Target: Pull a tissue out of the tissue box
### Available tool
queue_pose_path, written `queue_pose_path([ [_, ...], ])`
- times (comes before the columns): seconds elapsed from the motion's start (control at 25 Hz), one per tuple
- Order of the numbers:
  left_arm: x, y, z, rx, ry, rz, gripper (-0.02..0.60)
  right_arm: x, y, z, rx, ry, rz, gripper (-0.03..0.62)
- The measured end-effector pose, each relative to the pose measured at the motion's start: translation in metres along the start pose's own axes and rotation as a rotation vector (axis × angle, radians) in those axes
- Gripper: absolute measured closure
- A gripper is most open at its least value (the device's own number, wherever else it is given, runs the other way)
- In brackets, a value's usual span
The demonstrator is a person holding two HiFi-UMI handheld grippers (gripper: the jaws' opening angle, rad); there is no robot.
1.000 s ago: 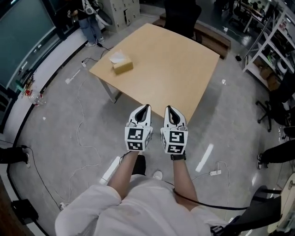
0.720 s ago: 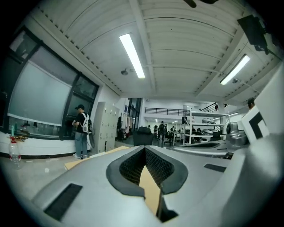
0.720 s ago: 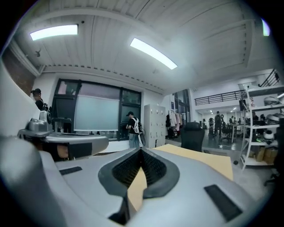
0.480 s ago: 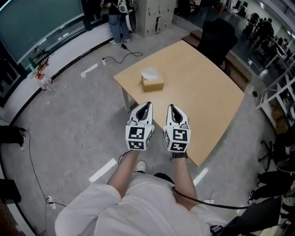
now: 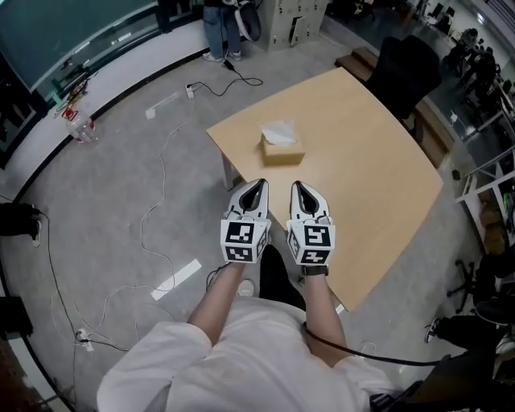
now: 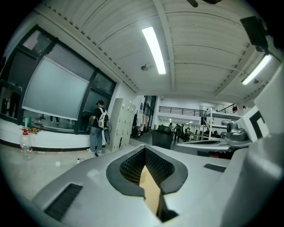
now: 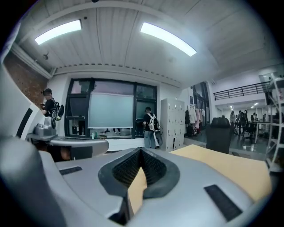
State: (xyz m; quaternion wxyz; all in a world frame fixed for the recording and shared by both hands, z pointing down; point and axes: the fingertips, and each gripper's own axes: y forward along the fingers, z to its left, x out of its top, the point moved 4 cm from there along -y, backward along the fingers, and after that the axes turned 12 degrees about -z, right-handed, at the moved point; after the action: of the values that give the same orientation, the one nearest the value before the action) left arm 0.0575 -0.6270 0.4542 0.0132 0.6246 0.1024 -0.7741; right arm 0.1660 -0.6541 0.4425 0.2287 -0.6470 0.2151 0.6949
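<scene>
A tan tissue box (image 5: pixel 283 150) with a white tissue (image 5: pixel 278 133) sticking out of its top stands near the left corner of the wooden table (image 5: pixel 378 185). My left gripper (image 5: pixel 255 187) and right gripper (image 5: pixel 297 187) are held side by side over the table's near edge, short of the box and apart from it. Both point towards the table. In the left gripper view the left gripper (image 6: pixel 144 150) has its pads meeting at the tips with nothing between them. In the right gripper view the right gripper (image 7: pixel 141 150) looks the same, and the tabletop (image 7: pixel 230 166) stretches off to its right.
A black chair (image 5: pixel 406 76) stands at the table's far side. Cables (image 5: pixel 153 217) trail over the grey floor on the left. A person (image 5: pixel 221 24) stands by the lockers (image 5: pixel 302 20) at the back. Shelving (image 5: pixel 491 177) lines the right.
The table and tissue box have come closer and now lie just beyond the grippers, which have advanced from over the floor to the table's edge. Both grippers stay shut, side by side.
</scene>
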Motion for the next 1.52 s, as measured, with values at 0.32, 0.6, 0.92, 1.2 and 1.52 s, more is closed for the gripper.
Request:
queue_pose_path([
  [0.32, -0.016, 0.065, 0.050, 0.047, 0.029, 0.046, 0.581, -0.027, 0.095, -0.027, 0.030, -0.005, 0.063, 0.599],
  [0.6, -0.049, 0.119, 0.075, 0.062, 0.002, 0.107, 0.581, -0.063, 0.150, -0.048, 0.049, 0.020, 0.146, 0.599],
  [0.92, -0.092, 0.156, 0.098, 0.064, -0.038, 0.198, 0.581, -0.110, 0.193, -0.067, 0.035, 0.034, 0.246, 0.599],
  [1.2, -0.122, 0.177, 0.106, 0.055, -0.048, 0.260, 0.581, -0.144, 0.218, -0.076, 0.027, 0.081, 0.293, 0.594],
  [1.52, -0.144, 0.188, 0.117, 0.064, -0.055, 0.324, 0.581, -0.165, 0.241, -0.082, 0.021, 0.046, 0.277, 0.450],
])
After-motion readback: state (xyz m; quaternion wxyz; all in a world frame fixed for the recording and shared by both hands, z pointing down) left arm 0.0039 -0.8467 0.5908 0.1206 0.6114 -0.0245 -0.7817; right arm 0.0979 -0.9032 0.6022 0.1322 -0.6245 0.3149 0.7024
